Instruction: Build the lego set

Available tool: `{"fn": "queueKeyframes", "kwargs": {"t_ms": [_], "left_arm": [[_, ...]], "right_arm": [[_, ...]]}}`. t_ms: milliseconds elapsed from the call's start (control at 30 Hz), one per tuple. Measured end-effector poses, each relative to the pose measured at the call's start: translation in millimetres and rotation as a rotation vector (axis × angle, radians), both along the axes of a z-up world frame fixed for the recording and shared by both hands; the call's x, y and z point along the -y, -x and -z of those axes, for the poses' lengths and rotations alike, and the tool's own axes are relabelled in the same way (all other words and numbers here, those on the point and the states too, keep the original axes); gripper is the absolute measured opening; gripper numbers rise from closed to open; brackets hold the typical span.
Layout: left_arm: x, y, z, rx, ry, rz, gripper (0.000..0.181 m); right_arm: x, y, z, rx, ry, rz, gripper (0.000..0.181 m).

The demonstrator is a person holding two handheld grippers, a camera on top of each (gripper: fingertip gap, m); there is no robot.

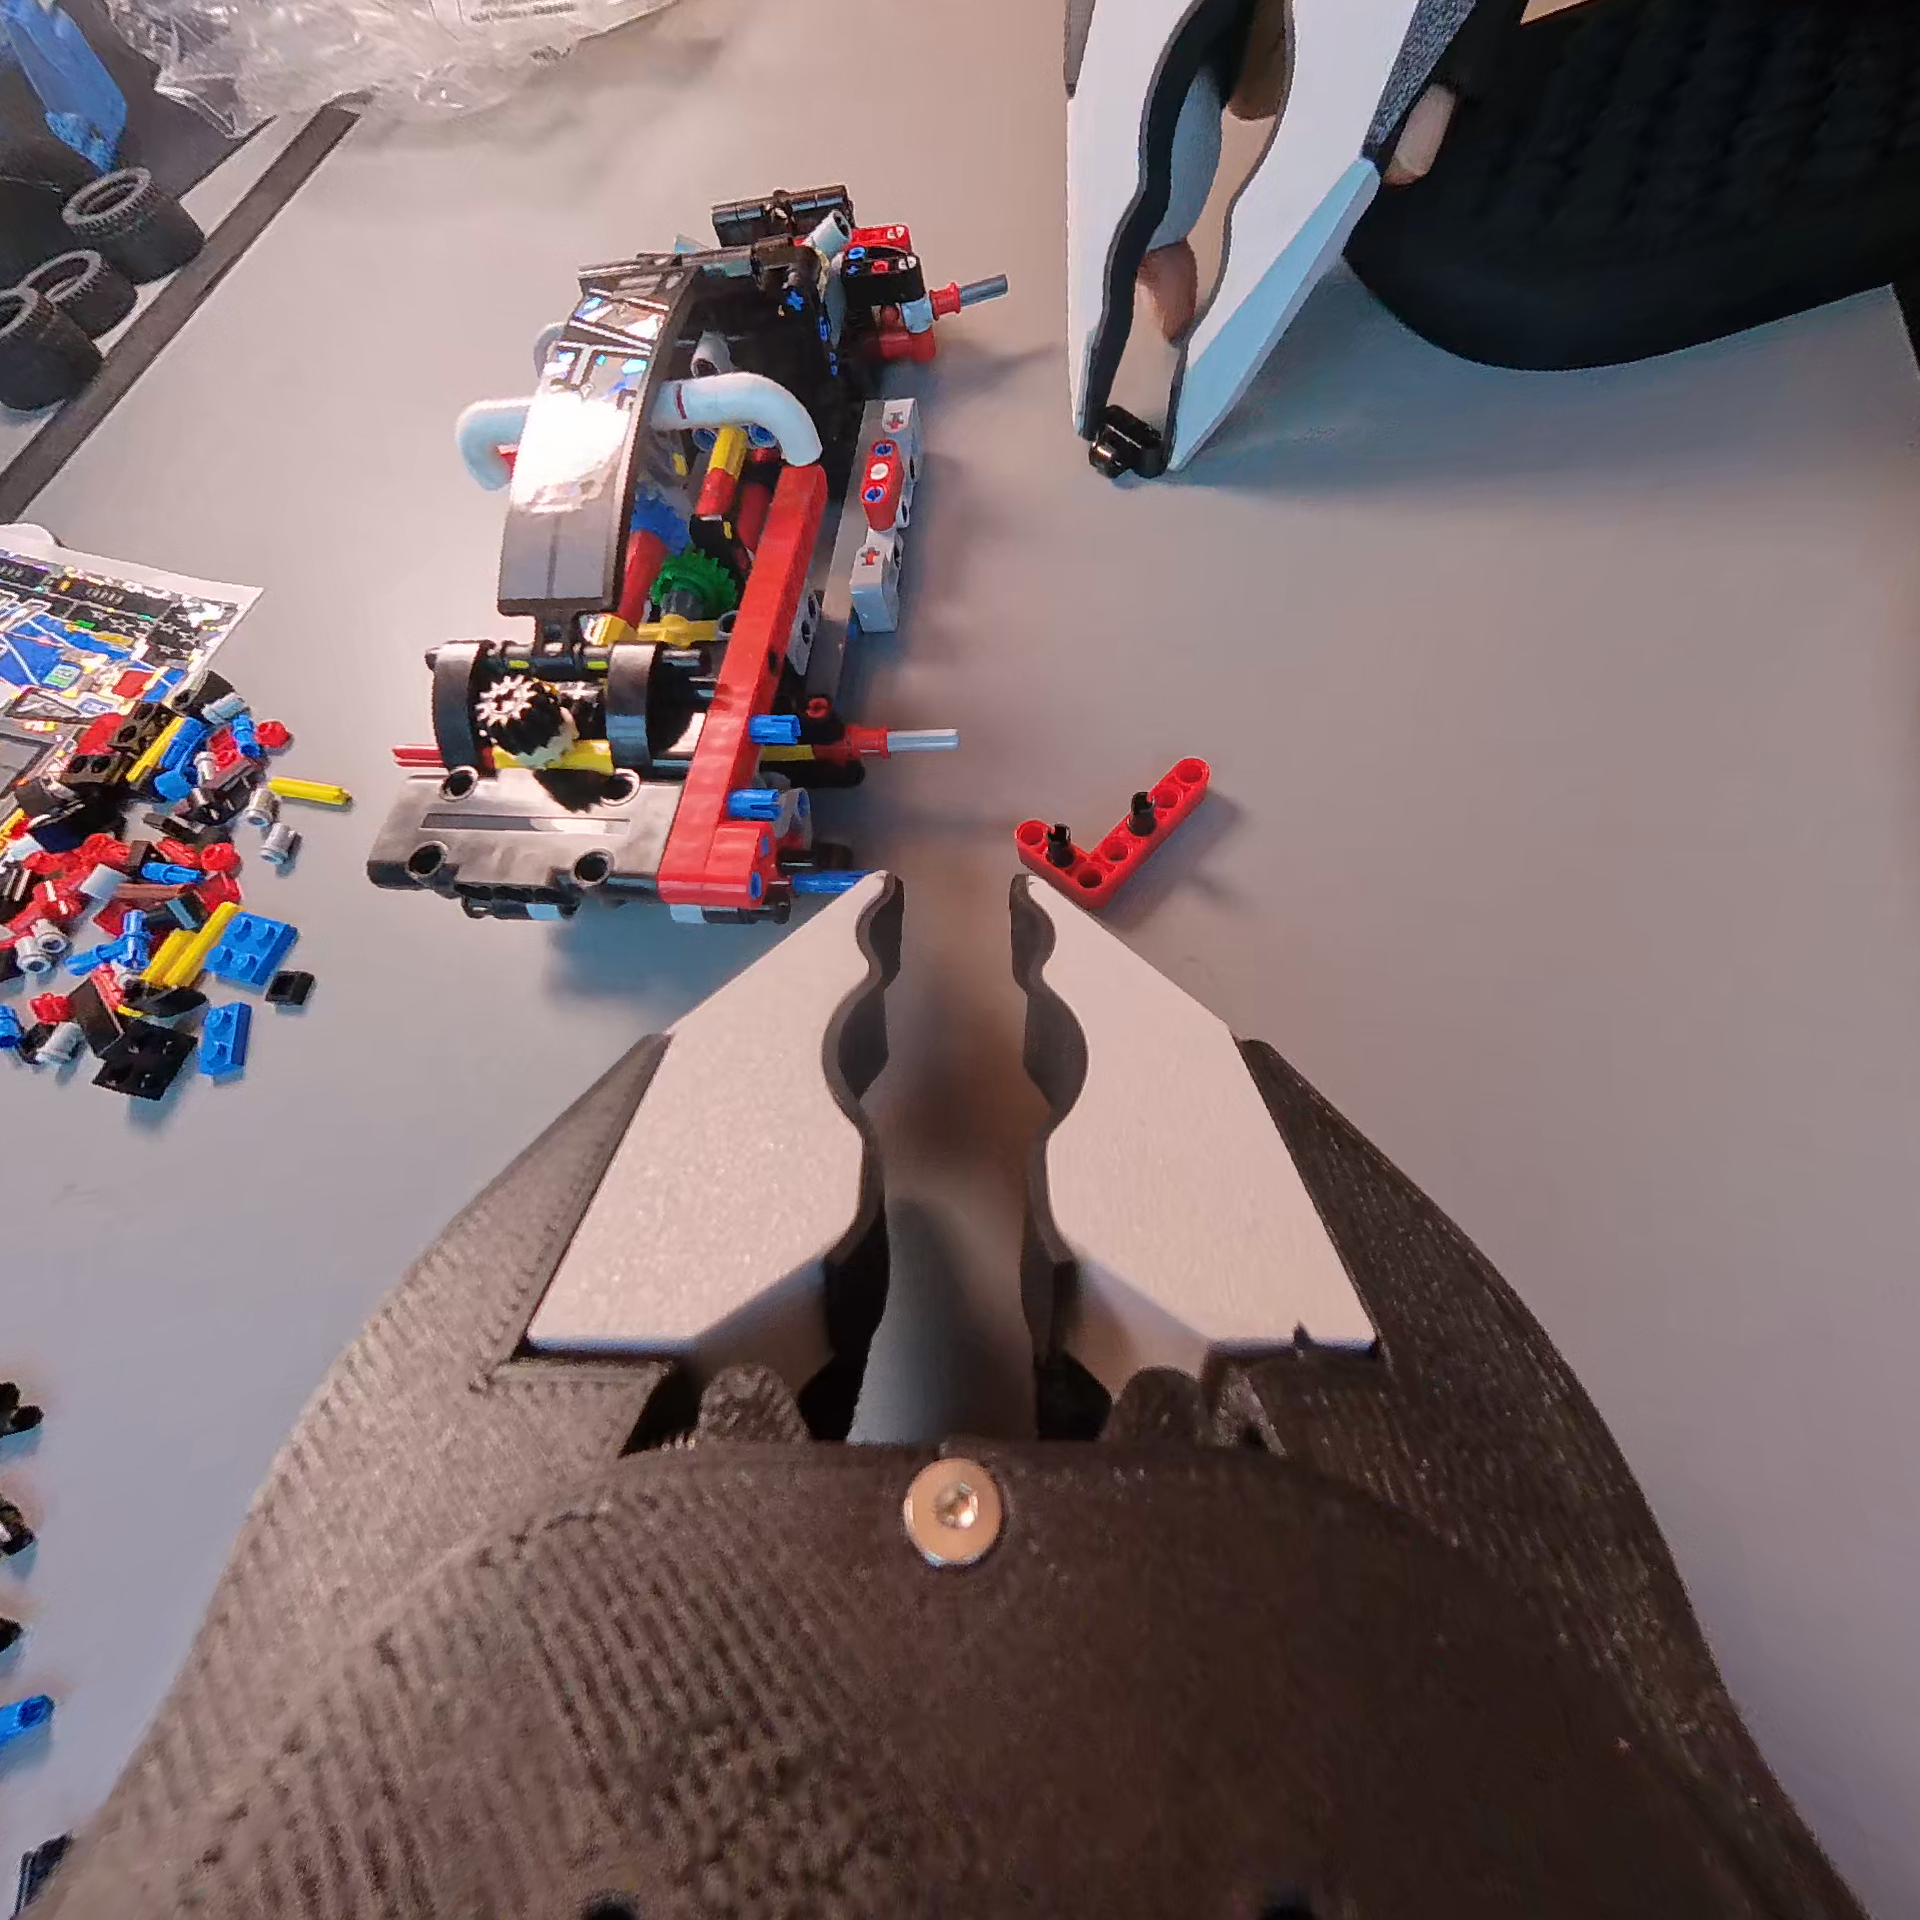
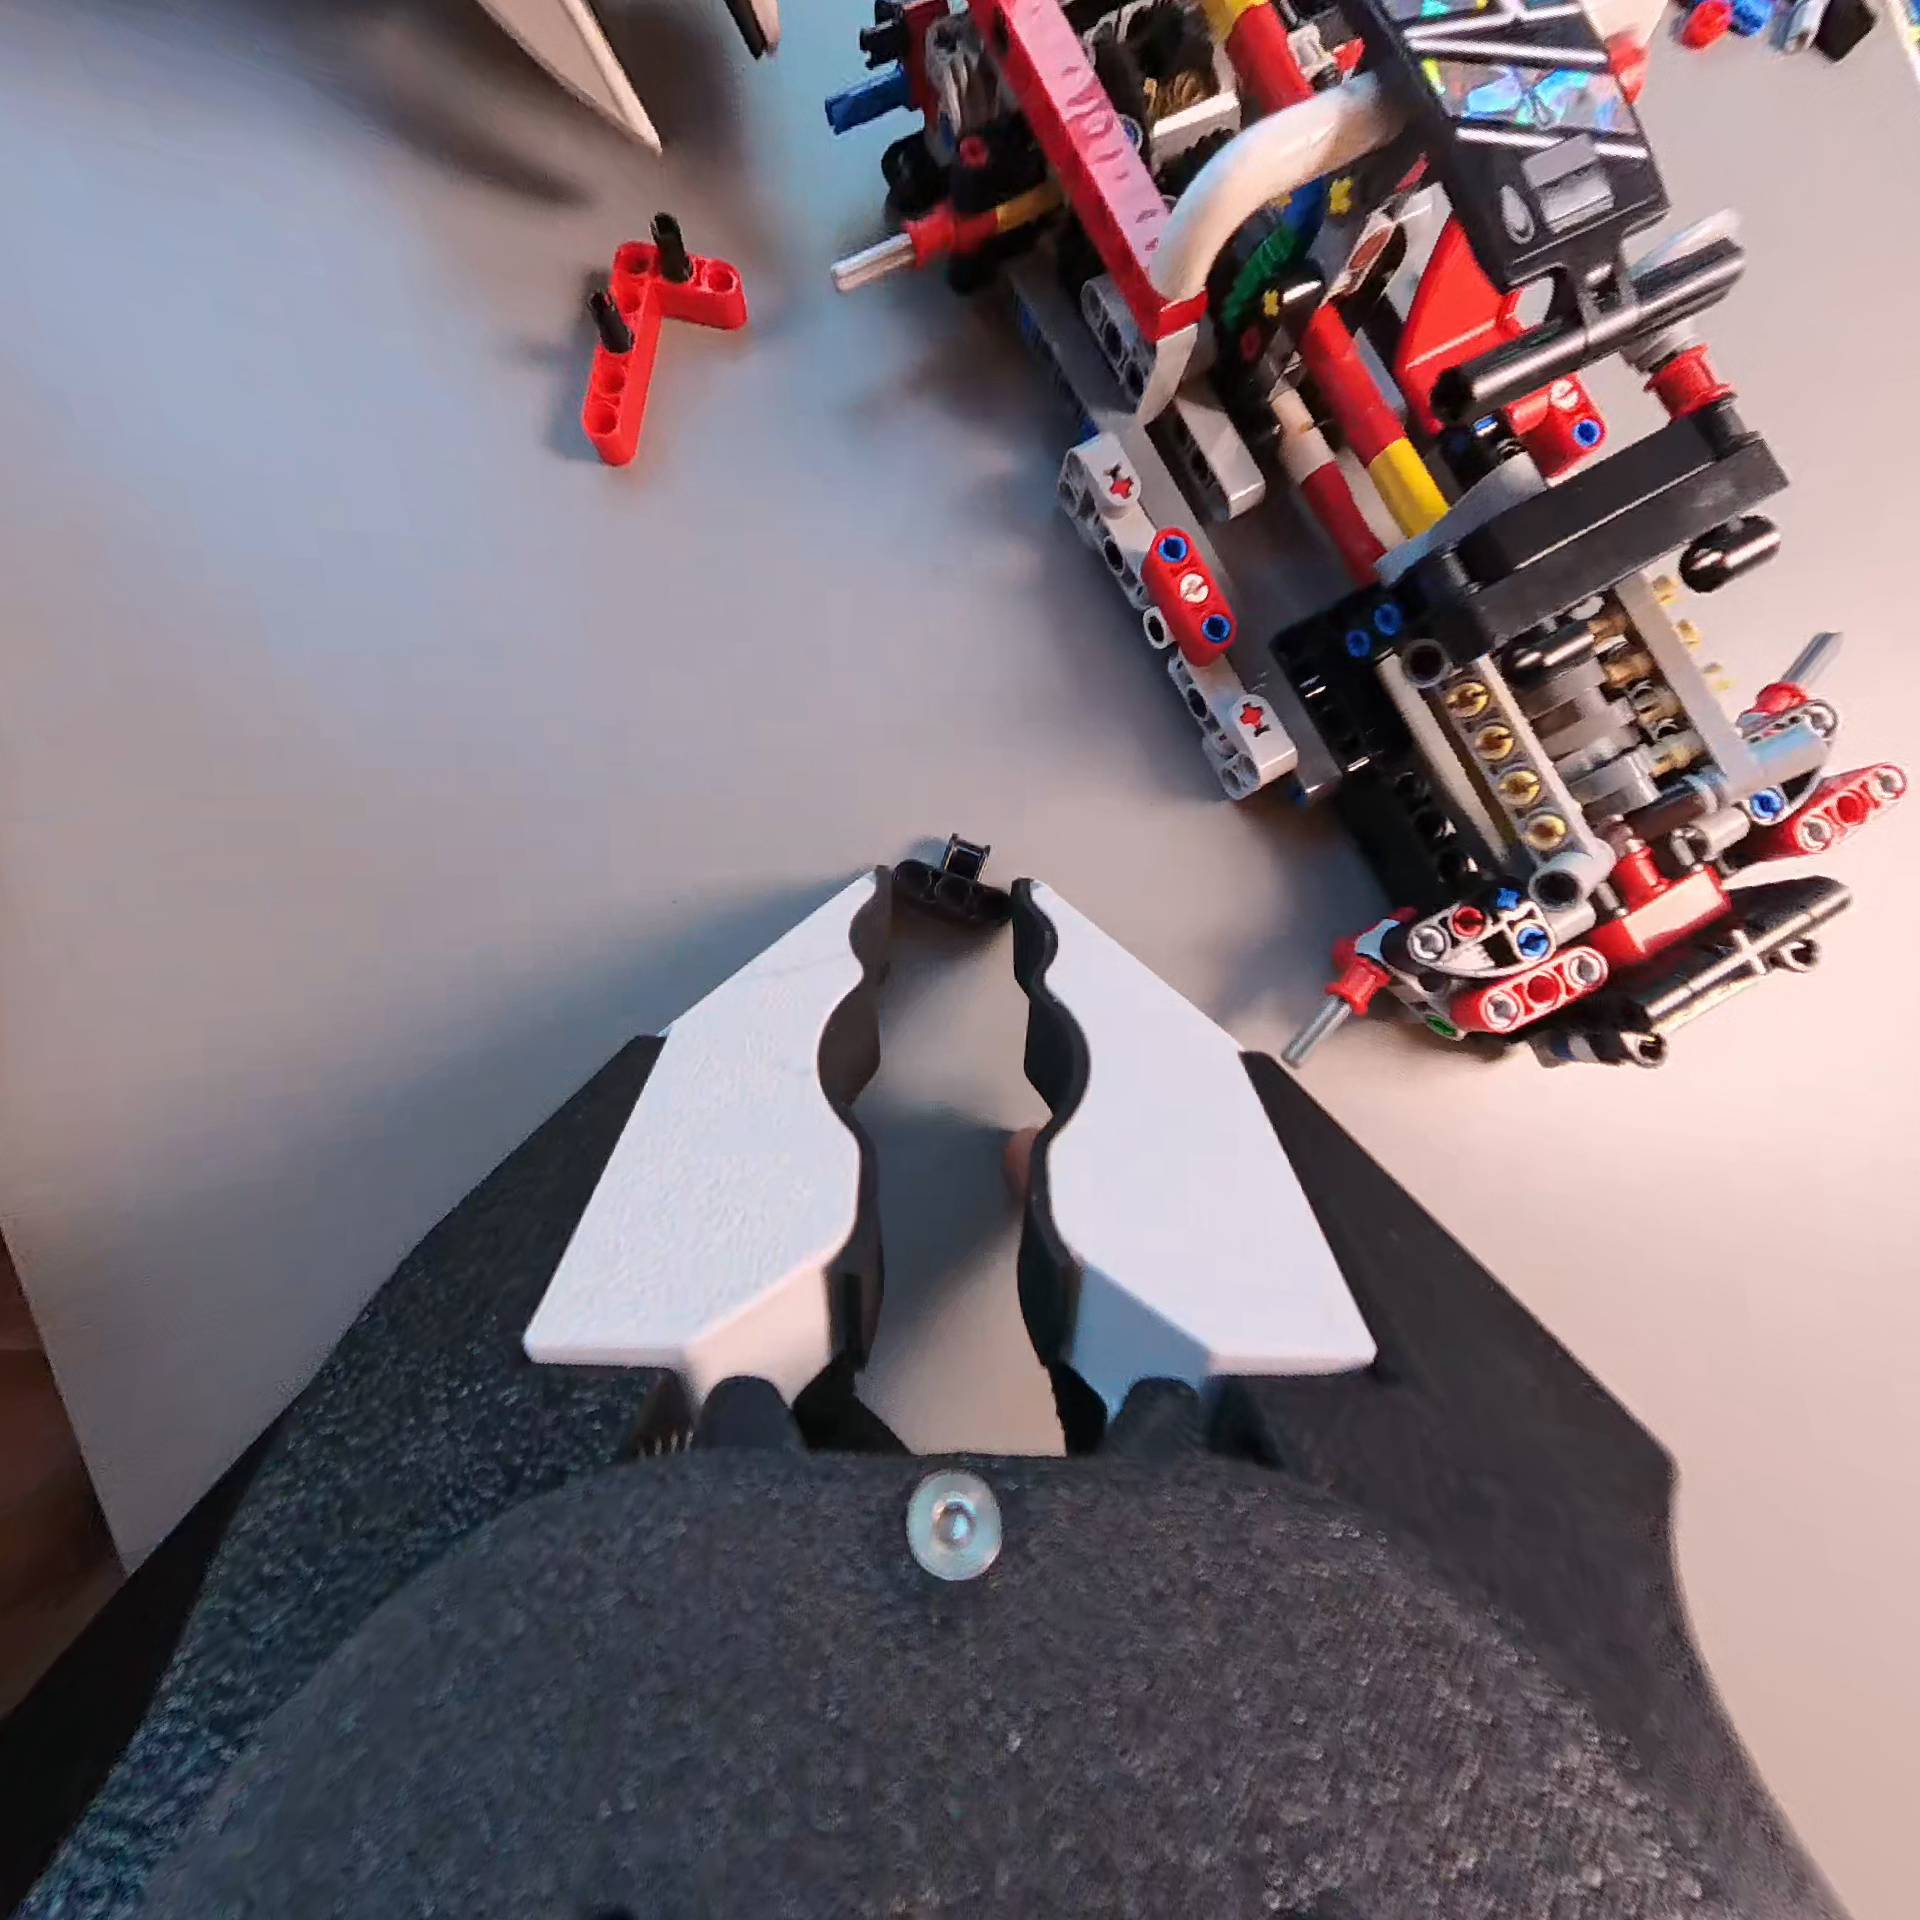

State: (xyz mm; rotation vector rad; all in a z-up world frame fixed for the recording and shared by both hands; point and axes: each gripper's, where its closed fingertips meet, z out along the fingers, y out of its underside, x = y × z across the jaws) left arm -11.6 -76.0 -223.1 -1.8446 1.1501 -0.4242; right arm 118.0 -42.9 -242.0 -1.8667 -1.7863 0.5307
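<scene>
A half-built lego car chassis [image 1: 665,582] in red, black and grey lies on the grey table; it also shows in the right wrist view [image 2: 1403,468]. A red L-shaped beam [image 1: 1112,831] with two black pins lies on the table right of the chassis, also seen in the right wrist view [image 2: 649,348]. My left gripper [image 1: 954,896] is open and empty, its tips just left of the red beam. My right gripper [image 2: 951,896] is shut on a small black connector piece [image 2: 951,883]; it shows in the left wrist view [image 1: 1127,447] low over the table right of the chassis.
A pile of loose small lego parts [image 1: 135,862] and a sticker sheet [image 1: 94,634] lie at the left. Several black tyres [image 1: 94,260] and a clear plastic bag [image 1: 416,52] are at the far left. The table edge [image 2: 62,1392] runs at the lower left. My right fingertips sit around 15 centimeters from my left ones.
</scene>
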Motion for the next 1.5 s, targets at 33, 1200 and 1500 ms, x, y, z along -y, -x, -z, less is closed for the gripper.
{"fn": "queueKeyframes", "kwargs": {"t_ms": [33,1200,1500], "left_arm": [[0.0,0.0,-0.4,0.003,0.001,0.000,0.019],[12.2,-14.9,-62.2,0.697,0.383,0.080,0.000],[14.3,-16.0,-58.9,0.748,0.512,0.094,0.020]], "right_arm": [[0.6,0.6,0.0,0.002,-0.003,-0.009,0.020],[36.2,121.6,-82.8,-0.615,-0.282,-0.279,0.020],[43.6,119.5,-75.8,-0.546,-0.430,-0.383,0.020]]}}
